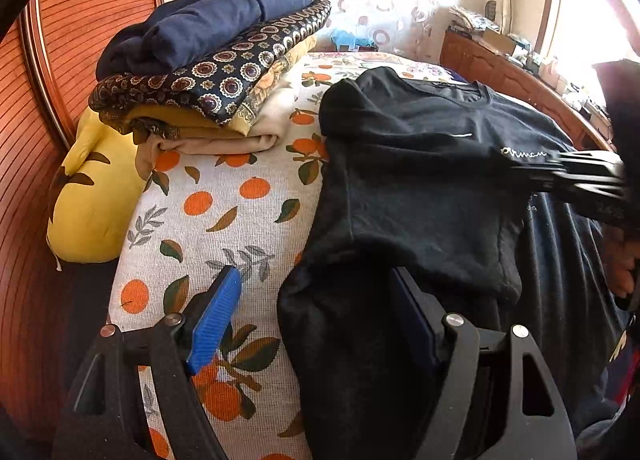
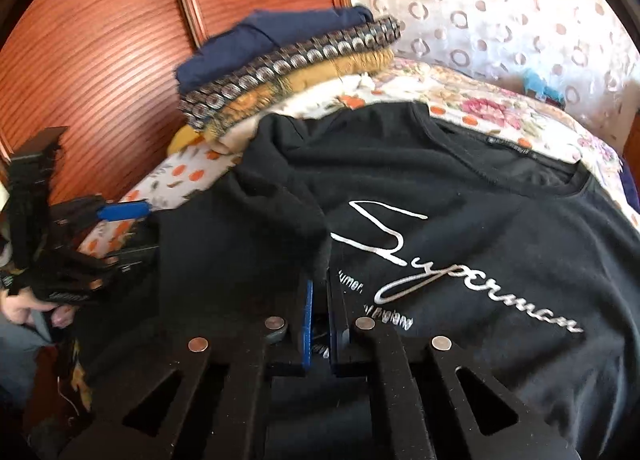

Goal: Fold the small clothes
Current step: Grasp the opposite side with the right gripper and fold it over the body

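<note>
— Jaws first: how do they stand?

— Left gripper (image 1: 316, 324) has its jaws wide apart, one blue pad over the bedsheet (image 1: 224, 220), the other at the left edge of the shirt (image 1: 420, 188), gripping nothing. Right gripper (image 2: 320, 324) has its pads nearly together with a dark fold of shirt (image 2: 460, 188) running down between them; I judge it clamped on that fold, though the pinch itself is half hidden.

— Where does the shirt lie?

— Flat on the bed, chest print up, collar at the far end, hem toward the person. Its long axis runs away from both grippers. The left side is already doubled over toward the middle, its edge reaching the start of the print.

— Which hand is nearer the work?

— The right one: it sits on the folded flap at mid-chest. The left is just beside the shirt's near-left edge, touching little or nothing.

— So the coming move turns on what?

— Probably on the flap lying left of the print. The right would set it down straight, parallel to the long axis; the far side is not yet folded.

— And beyond?

— A stack (image 1: 208, 72) of folded clothes near the headboard, a yellow pillow (image 1: 92, 196) beside it.
</note>
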`<control>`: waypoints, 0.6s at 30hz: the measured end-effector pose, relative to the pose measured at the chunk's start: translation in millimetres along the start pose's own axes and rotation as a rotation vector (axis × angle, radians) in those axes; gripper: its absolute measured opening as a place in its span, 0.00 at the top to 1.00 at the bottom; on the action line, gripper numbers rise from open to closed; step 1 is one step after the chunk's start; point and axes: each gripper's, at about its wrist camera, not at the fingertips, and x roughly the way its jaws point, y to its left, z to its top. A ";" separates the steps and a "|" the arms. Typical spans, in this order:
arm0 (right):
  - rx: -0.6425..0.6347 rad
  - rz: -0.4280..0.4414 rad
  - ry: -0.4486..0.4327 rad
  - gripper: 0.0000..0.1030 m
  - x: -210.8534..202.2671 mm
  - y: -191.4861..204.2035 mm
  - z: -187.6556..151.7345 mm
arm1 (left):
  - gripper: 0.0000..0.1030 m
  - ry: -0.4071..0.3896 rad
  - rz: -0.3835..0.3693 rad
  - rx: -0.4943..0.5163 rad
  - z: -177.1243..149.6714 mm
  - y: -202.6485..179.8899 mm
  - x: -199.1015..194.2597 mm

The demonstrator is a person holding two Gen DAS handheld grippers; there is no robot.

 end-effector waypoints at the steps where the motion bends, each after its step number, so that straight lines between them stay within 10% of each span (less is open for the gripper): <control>1: -0.006 -0.002 -0.018 0.95 -10.3 3.4 -3.8 | 0.26 -0.004 -0.006 -0.006 -0.4 1.4 -0.5; 11: -0.029 -0.034 -0.018 0.88 -46.4 10.5 -52.6 | 0.26 -0.020 -0.014 -0.016 -2.0 3.2 -1.6; 16: 0.012 -0.045 -0.078 0.38 -68.1 0.6 -59.0 | 0.26 -0.037 0.025 -0.055 -3.2 9.1 -5.0; 18: 0.023 -0.079 -0.096 0.33 -83.7 -5.4 -68.9 | 0.26 -0.063 0.070 -0.102 -3.6 19.4 -10.4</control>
